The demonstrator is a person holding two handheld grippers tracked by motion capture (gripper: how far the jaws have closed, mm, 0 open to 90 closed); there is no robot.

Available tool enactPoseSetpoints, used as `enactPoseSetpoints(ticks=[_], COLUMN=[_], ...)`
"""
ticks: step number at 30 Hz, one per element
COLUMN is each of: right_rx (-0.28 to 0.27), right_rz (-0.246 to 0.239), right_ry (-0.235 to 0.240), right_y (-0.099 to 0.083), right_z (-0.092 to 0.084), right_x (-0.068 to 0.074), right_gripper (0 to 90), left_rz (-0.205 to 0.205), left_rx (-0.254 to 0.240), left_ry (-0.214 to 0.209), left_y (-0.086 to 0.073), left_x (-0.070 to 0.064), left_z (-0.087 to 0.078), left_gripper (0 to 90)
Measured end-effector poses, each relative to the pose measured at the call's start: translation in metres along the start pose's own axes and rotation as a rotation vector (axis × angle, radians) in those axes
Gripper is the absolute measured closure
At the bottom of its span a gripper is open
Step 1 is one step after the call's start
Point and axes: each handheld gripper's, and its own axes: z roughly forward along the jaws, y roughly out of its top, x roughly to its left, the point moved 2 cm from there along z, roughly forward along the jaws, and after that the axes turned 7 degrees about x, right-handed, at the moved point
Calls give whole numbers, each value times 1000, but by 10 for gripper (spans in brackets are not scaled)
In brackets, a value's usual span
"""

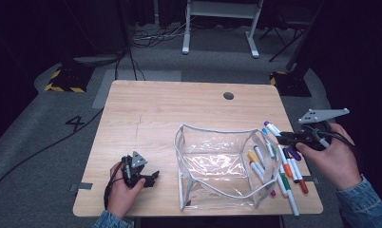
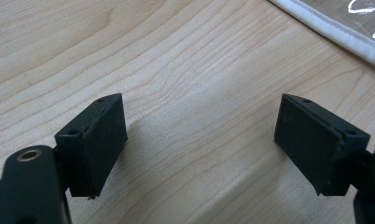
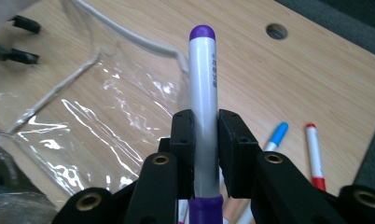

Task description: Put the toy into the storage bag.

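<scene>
A purple marker (image 3: 204, 112) is gripped by the right gripper (image 3: 205, 140) beside the pouch (image 1: 217, 166); the left gripper (image 2: 199, 140) is held open on the tabletop (image 1: 156, 109). Next, lowering into the pouch's open top is called for.

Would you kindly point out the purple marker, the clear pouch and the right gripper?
purple marker (image 3: 204, 84), right gripper view, on its white barrel.
clear pouch (image 1: 216, 164), high view, on its transparent bottom panel.
right gripper (image 3: 205, 140), right gripper view, midway between its fingertips.

Bright table, dark surroundings, glare on plastic.
</scene>
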Motion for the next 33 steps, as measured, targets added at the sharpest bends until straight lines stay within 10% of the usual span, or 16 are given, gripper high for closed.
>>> enactPoseSetpoints(ticks=[12,33], right_rx=[-7,155], right_rz=[-181,-470], right_ry=[116,321], right_y=[35,48], right_z=[5,56], right_x=[49,122], right_gripper=[768,768], left_rz=[0,4], left_rx=[0,2], left_ry=[0,1], left_y=[0,0], left_x=[0,0], left_z=[0,0], left_gripper=[171,171])
